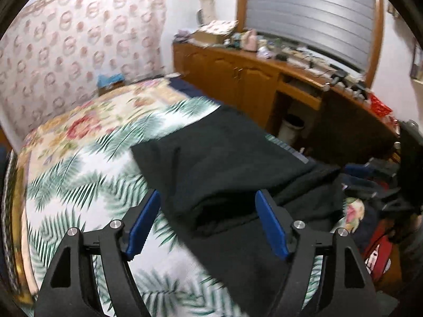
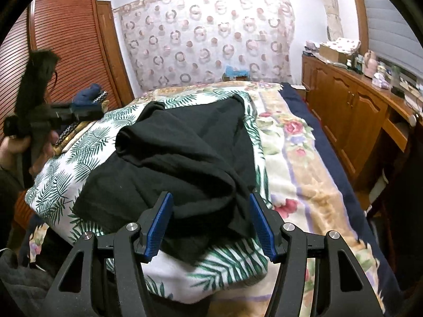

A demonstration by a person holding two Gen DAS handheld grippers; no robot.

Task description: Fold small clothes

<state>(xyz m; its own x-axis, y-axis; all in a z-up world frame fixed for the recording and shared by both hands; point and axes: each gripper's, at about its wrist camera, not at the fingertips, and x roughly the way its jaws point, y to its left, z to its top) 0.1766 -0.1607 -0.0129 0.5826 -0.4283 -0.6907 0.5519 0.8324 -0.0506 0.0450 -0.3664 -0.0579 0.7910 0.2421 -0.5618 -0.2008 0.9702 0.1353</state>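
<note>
A black garment (image 1: 224, 163) lies partly folded on a palm-leaf cloth (image 1: 79, 185) on the bed. In the right wrist view the garment (image 2: 179, 158) is bunched, with a raised fold near the front. My left gripper (image 1: 208, 206) is open, its blue pads on either side of the garment's near folded edge, holding nothing. My right gripper (image 2: 210, 211) is open, its blue pads straddling the garment's near end without closing on it. The left gripper also shows in the right wrist view (image 2: 87, 112), held in a hand at the far left.
A floral blanket (image 2: 296, 158) covers the bed. A wooden cabinet (image 2: 351, 116) with clutter on top runs along the right. A louvred wardrobe (image 2: 66, 52) stands at the left. A pile of clothes (image 1: 375, 190) lies to the right in the left wrist view.
</note>
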